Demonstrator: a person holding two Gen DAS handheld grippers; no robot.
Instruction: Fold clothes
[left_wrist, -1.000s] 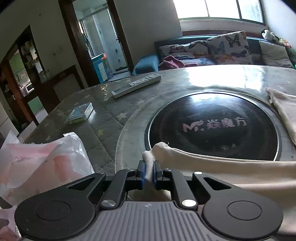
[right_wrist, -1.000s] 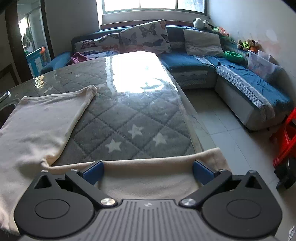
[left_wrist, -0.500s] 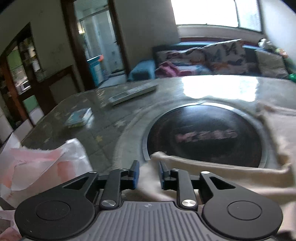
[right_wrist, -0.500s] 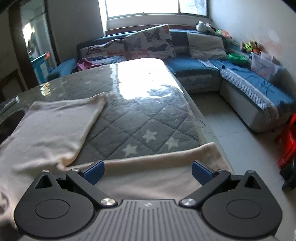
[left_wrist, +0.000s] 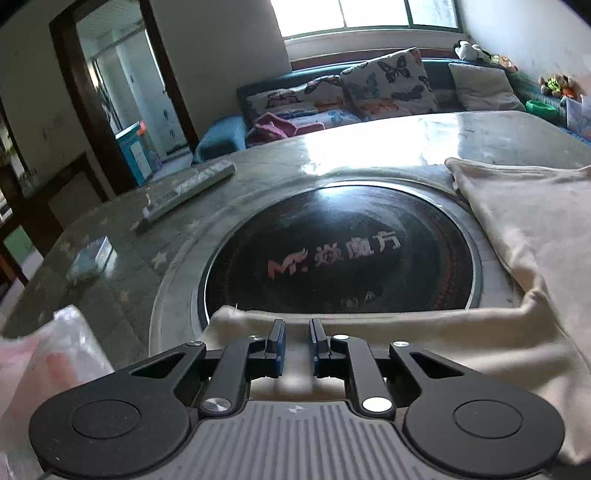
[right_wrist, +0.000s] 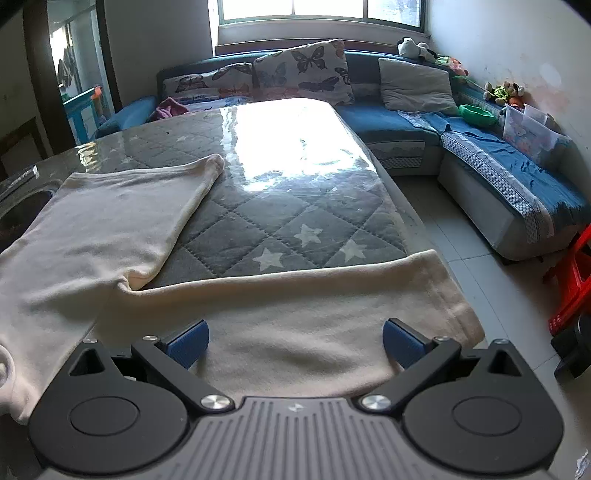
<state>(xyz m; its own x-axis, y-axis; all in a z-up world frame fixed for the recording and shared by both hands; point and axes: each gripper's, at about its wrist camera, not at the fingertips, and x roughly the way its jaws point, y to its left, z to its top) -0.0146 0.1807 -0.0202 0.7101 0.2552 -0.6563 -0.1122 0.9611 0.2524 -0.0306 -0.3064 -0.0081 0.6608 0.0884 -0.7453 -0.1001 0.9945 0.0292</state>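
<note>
A cream garment (right_wrist: 110, 214) lies spread on the table, one leg reaching away and the other (right_wrist: 314, 306) running along the near edge. In the left wrist view its hem (left_wrist: 406, 328) crosses the front of the black round cooktop (left_wrist: 340, 254). My left gripper (left_wrist: 298, 334) sits over that hem with its jaws closing. A narrow gap remains, cloth lies flat between the pads, and they do not pinch it. My right gripper (right_wrist: 295, 341) stands wide open above the near leg, its blue pads (right_wrist: 188, 345) on either side of the cloth.
The table wears a grey quilted star cover (right_wrist: 288, 206) under clear plastic. A remote (left_wrist: 188, 192) and a small pack (left_wrist: 90, 258) lie far left, a plastic bag (left_wrist: 55, 362) near left. The table edge drops right to tiled floor, a blue sofa (right_wrist: 498, 184) and a red stool (right_wrist: 572, 288).
My left gripper let go of the pinched fold, opened, then narrowed again, sliding right along the hem. The right gripper stayed open and drifted slightly over the near leg.
</note>
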